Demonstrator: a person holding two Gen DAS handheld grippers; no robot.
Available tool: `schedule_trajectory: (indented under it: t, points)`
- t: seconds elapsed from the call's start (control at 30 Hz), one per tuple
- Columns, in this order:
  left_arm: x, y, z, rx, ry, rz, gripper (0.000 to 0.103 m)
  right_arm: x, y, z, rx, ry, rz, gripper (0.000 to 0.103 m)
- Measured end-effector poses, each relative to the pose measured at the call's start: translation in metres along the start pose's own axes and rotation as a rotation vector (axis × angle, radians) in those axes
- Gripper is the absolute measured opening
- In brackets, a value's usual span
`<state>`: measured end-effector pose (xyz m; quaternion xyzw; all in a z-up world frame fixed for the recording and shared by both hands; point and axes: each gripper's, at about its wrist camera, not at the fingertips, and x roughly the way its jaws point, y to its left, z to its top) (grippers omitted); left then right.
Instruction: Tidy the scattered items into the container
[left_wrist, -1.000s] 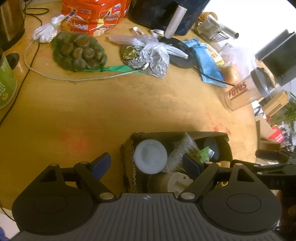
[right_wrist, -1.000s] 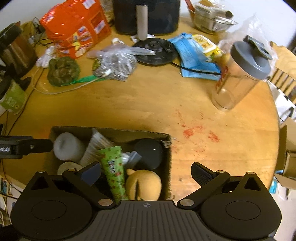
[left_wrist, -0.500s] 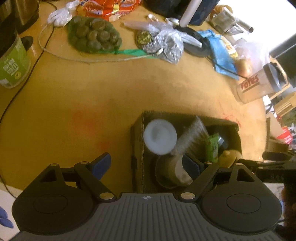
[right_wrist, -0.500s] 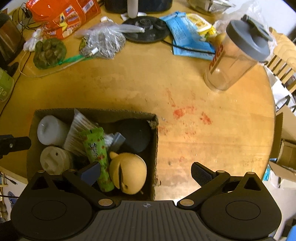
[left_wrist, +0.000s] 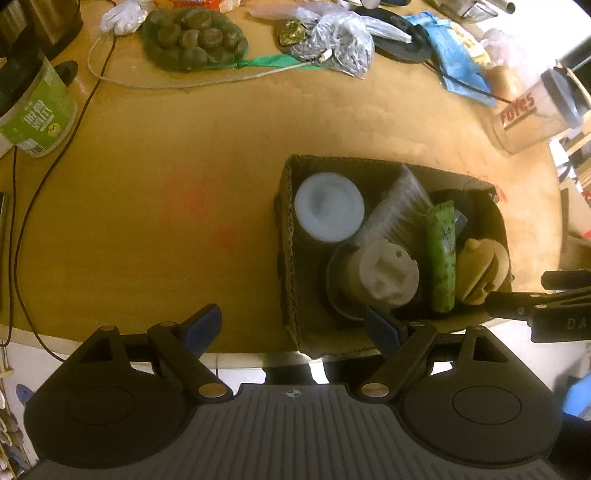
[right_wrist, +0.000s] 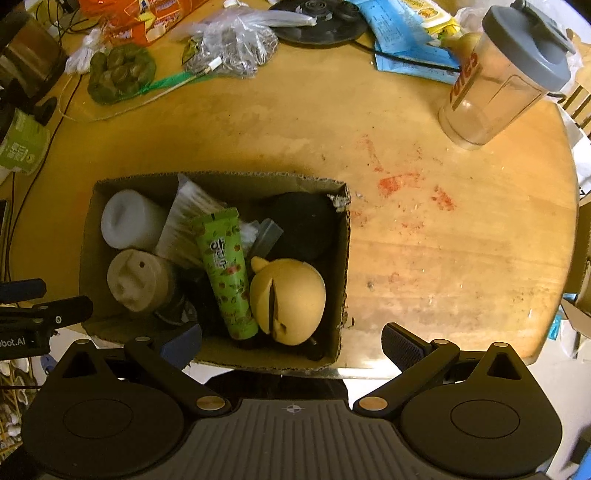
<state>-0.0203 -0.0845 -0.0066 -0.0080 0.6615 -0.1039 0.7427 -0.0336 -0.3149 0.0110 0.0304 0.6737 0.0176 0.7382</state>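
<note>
A brown cardboard box (right_wrist: 344, 266) (left_wrist: 286, 258) sits at the near edge of the round wooden table. It holds a white cup (right_wrist: 127, 219) (left_wrist: 328, 206), a beige lidded cup (right_wrist: 138, 280) (left_wrist: 384, 275), a clear ribbed sleeve (right_wrist: 184, 214), a green tube (right_wrist: 225, 269) (left_wrist: 441, 254), a yellow rounded container (right_wrist: 288, 299) (left_wrist: 480, 269) and a black item (right_wrist: 303, 225). My left gripper (left_wrist: 295, 328) is open and empty, above the box's left wall. My right gripper (right_wrist: 291, 343) is open and empty, above the box's near right corner.
On the far side lie a net bag of dark round items (left_wrist: 194, 38), a clear plastic bag (right_wrist: 232, 44), a blue packet (right_wrist: 400, 35), an orange package (right_wrist: 147, 14), a shaker bottle (right_wrist: 502, 77), a green can (left_wrist: 33, 110) and cables (left_wrist: 22, 210).
Both grippers have pulled back and risen from the box, so the box and table sit farther up in both views. Both stay open and empty.
</note>
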Motion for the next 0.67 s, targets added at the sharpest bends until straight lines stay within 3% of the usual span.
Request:
schedule_trajectory:
  t: [0.43, 0.5, 0.53, 0.67]
  points:
    - [0.001, -0.011, -0.001, 0.018, 0.028, -0.015, 0.087, 0.001, -0.013, -0.010, 0.034, 0.017, -0.006, 0.103]
    - [0.000, -0.009, -0.002, 0.007, 0.024, -0.023, 0.091, 0.000, -0.014, -0.011, 0.035, 0.016, -0.007, 0.103]
    - [-0.001, -0.008, -0.002, 0.002, 0.020, -0.026, 0.102, 0.000, -0.014, -0.012, 0.034, 0.015, -0.008, 0.103]
    - [-0.003, -0.008, -0.003, -0.002, 0.023, -0.037, 0.103, 0.000, -0.014, -0.014, 0.033, 0.018, -0.012, 0.103]
